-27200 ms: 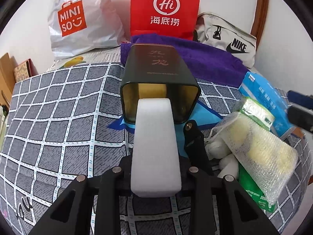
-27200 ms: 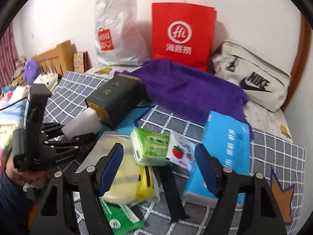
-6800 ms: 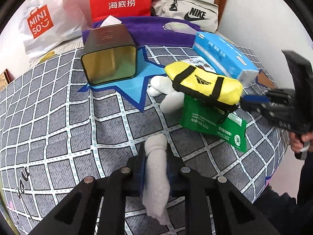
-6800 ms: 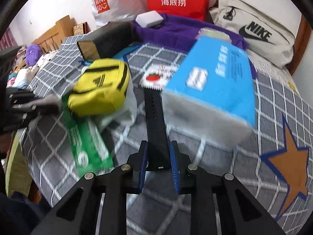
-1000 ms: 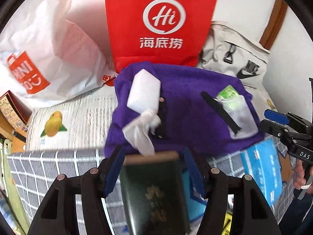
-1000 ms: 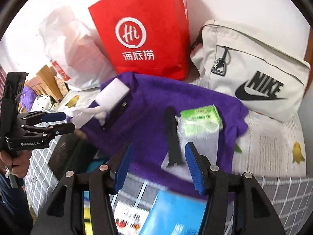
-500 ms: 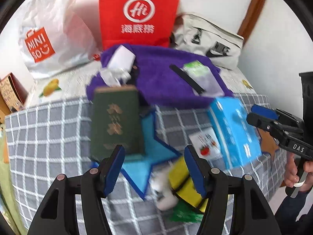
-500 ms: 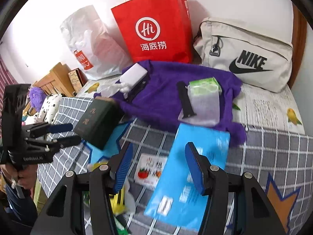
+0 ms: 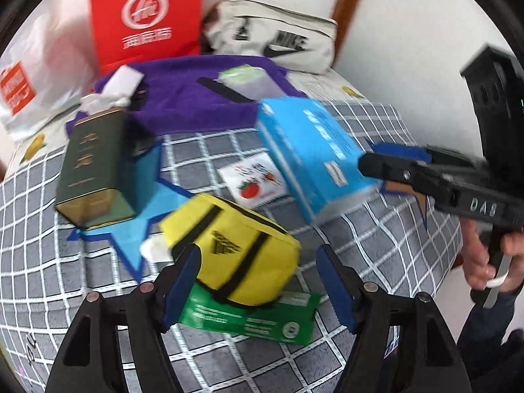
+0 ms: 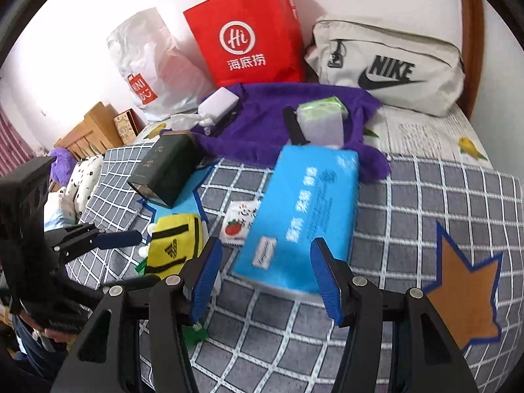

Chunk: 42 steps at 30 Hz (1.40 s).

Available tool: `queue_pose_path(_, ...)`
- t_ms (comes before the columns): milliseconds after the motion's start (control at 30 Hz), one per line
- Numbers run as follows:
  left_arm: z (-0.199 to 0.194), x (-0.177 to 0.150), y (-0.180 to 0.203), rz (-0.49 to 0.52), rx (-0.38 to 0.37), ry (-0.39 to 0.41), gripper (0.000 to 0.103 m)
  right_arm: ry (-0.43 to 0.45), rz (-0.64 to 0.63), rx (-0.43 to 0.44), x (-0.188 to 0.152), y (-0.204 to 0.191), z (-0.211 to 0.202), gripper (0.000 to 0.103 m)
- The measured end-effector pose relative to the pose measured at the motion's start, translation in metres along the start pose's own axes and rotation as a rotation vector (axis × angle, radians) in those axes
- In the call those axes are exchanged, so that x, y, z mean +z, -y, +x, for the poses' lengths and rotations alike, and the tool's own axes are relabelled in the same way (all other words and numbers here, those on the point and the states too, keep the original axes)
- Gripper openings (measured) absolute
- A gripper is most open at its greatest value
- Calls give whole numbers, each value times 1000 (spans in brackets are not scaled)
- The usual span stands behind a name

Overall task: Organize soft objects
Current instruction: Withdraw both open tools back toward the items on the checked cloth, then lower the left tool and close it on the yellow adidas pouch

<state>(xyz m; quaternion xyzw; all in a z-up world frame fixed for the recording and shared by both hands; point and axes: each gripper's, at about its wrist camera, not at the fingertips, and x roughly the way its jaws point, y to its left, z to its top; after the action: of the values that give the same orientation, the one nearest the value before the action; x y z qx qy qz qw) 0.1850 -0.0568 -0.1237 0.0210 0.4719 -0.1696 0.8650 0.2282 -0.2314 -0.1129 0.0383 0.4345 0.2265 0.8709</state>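
- Bed with grey checked cover, carrying everything; purple towel at the far side, already holding a white block, a black strap and a green-topped packet.
- Blue tissue pack lying just ahead of the right tongs; pads apart, nothing between them.
- Yellow pouch resting on a green packet, just before the left tongs; jaws just widened, released, empty.
- Probably the reaching step: each tongs lining up on its next soft thing. Next move needs lowering over the pouch and the pack, then closing gently.
- Hard to read: left view blurred; white thing under the pouch mostly hidden; small strawberry sachet partly covered by the pack.
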Motion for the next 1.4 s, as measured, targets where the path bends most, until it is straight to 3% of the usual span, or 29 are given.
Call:
queue_pose_path(233, 29, -8, 12, 89, 87, -11, 70, -13, 40, -22, -24, 11, 1, 56)
queue_pose_path(300, 31, -9, 12, 121, 110, 10, 56, -20, 53, -30, -29, 15, 3, 56)
queue_pose_path(333, 31, -8, 12, 130, 99, 12, 54, -22, 59, -33, -31, 16, 4, 56)
queue_pose_path(400, 29, -6, 8, 122, 51, 17, 33, -29, 76, -38, -34, 20, 6, 56)
queue_pose_path(467, 22, -3, 4, 104, 20, 28, 31, -30, 88, -37, -33, 22, 7, 56)
queue_pose_path(500, 18, -2, 2, 103, 26, 38, 22, -28, 89, -36, -32, 22, 7, 56)
queue_pose_path(833, 17, 1, -14, 52, -9, 44, 20, -29, 62, -51, -28, 16, 11, 56)
queue_pose_path(900, 13, 3, -16, 44, -18, 54, 15, -33, 57, -59, -27, 15, 11, 56)
queue_pose_path(1400, -52, 17, -34, 19, 14, 206, 12, -3, -6, -23, -20, -12, 1, 56)
